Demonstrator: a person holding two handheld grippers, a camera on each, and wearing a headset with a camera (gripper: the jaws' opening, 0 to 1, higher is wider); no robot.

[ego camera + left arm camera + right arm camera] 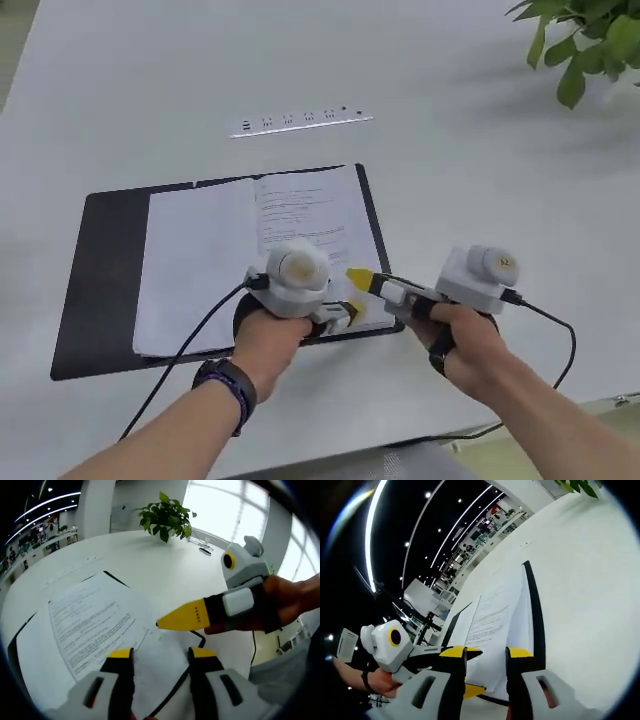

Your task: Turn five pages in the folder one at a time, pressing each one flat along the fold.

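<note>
A wide white table point(470, 190) spans the head view, with 1 power strip point(300, 121) lying at upper middle and a leafy green plant point(585, 40) in the upper right corner. The left gripper view has a bright window point(225, 505) at upper right and a white column point(95, 507) at upper left. In the right gripper view, ceiling light strips point(375, 525) curve across the dark upper left.

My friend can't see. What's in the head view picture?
An open black folder lies on a white table, with a printed page on its right. The left gripper and right gripper hover over its near right corner. A power strip and plant sit behind.
</note>
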